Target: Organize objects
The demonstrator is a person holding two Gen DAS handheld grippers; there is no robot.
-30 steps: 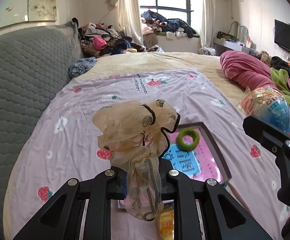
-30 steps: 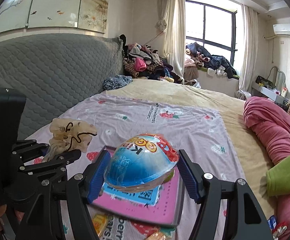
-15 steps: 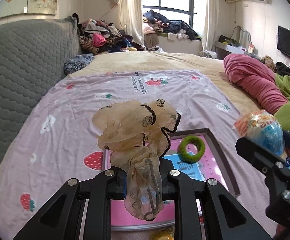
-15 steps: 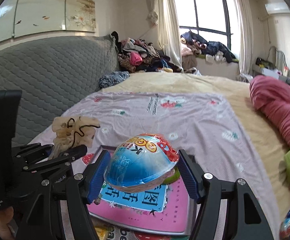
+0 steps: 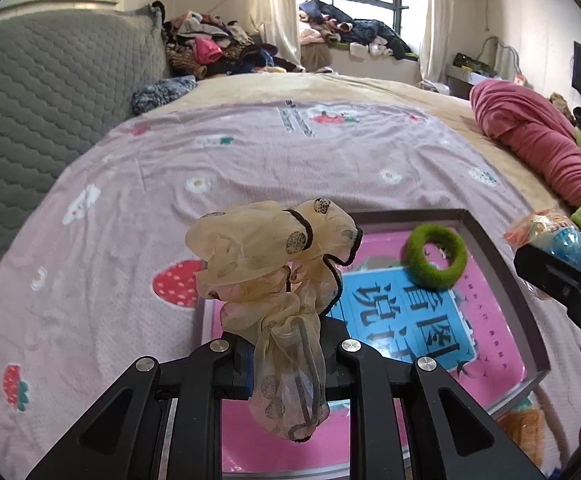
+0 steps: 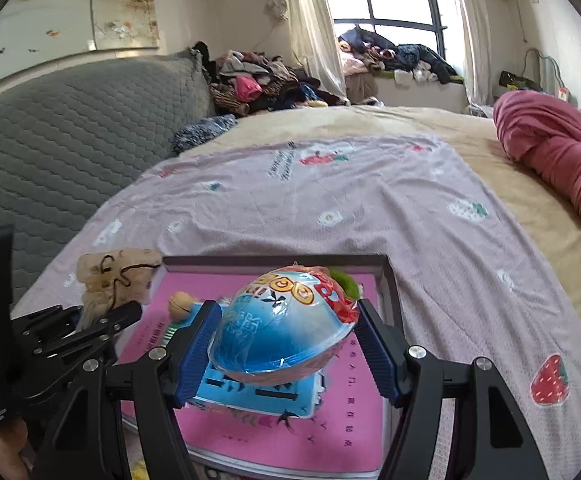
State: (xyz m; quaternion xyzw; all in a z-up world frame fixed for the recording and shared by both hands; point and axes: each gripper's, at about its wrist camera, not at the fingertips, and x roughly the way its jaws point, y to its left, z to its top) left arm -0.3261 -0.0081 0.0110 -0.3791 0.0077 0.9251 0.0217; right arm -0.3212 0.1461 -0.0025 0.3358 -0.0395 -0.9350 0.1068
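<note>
My left gripper (image 5: 286, 364) is shut on a sheer beige scrunchie (image 5: 274, 276) with black trim, which stands up above the jaws. Below it lies a grey-rimmed tray (image 5: 410, 214) with a pink and blue lining, and a green hair tie (image 5: 436, 254) rests in its far right part. My right gripper (image 6: 286, 344) is shut on a blue dome-shaped snack packet (image 6: 282, 332), held over the tray (image 6: 274, 261). The hair tie (image 6: 348, 282) peeks out behind the packet. The left gripper (image 6: 102, 320) and scrunchie (image 6: 118, 276) show at the left.
The tray lies on a lilac strawberry-print sheet (image 5: 250, 160). A grey quilted headboard (image 5: 50, 100) runs along the left, and a rolled pink blanket (image 5: 530, 136) lies at the right. An orange packet (image 5: 518, 428) sticks out under the tray's near corner.
Both grippers have come down and forward over the tray, which now looks larger and closer. Each keeps its grip: the scrunchie on the left, the packet on the right.
</note>
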